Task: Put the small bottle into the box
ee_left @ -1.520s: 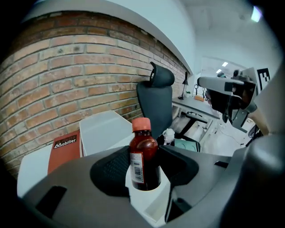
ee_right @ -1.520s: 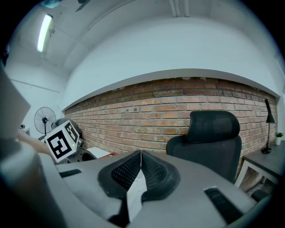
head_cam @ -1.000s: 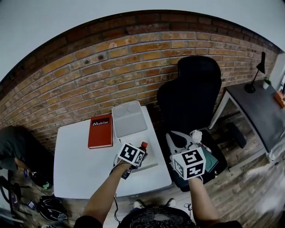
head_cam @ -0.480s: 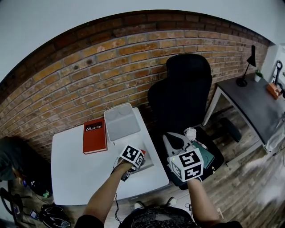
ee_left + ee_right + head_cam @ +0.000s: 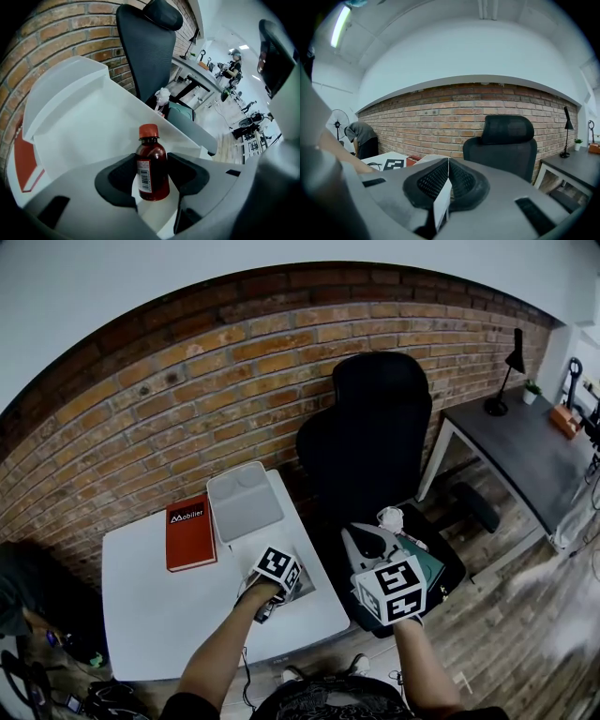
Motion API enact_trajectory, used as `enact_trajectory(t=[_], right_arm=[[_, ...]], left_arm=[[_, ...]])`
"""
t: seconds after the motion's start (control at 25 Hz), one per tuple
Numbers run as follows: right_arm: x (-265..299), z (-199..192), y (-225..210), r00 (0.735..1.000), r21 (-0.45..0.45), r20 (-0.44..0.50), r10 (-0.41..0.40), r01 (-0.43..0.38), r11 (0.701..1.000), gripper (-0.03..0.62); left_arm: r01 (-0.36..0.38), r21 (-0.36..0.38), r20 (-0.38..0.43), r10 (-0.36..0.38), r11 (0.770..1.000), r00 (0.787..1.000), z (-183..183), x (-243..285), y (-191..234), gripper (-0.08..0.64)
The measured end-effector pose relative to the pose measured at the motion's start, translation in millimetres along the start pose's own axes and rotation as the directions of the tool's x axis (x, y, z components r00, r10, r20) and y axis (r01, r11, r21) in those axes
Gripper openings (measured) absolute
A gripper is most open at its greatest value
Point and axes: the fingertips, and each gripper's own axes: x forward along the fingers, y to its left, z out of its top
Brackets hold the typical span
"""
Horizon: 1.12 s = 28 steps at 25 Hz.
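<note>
Left gripper (image 5: 152, 161) steeply down over box (image 5: 93, 126), jaws tight on small bottle (image 5: 153, 177) — right gripper (image 5: 448, 165) near-level, jaws together

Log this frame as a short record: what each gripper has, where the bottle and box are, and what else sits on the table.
left gripper: shut on the small bottle, pointing steeply down
small bottle: upright, red cap, dark contents, over the inside of the box
box: white, lid open, on the white table
right gripper: jaws together, off the table's edge by the black chair
also on table: red book, beside the box's lid
task status: bottle gripped, not yet released
</note>
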Motion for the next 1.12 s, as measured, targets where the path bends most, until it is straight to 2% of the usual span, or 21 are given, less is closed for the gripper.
enact_trajectory(t=[0.16, 0.6, 0.88, 1.12], right_arm=[[-3.3, -3.6, -4.4, 1.0, 0.006, -0.002, -0.01, 0.01, 1.0, 0.021], [-3.1, -7.3, 1.7, 1.0, 0.01, -0.011, 0.005, -0.004, 1.0, 0.021], [-0.2, -7.3, 8.2, 1.0, 0.009, -0.01, 0.026, -0.025, 1.0, 0.021], [10.7, -3.1, 27.6, 0.997, -0.003, -0.008, 0.078, -0.078, 0.997, 0.021]], left_arm=[[-0.02, 0.017, -0.009, 0.02, 1.0, 1.0, 1.1, 3.4, -1.9, 0.222], [0.014, -0.017, 0.013, -0.013, 1.0, 1.0, -5.5, 6.3, -6.2, 0.244], [0.011, -0.038, 0.071, -0.008, 0.999, 0.997, -2.3, -4.6, -4.1, 0.247], [0.025, -0.082, 0.172, -0.01, 0.996, 0.985, 5.1, -32.1, 2.0, 0.247]])
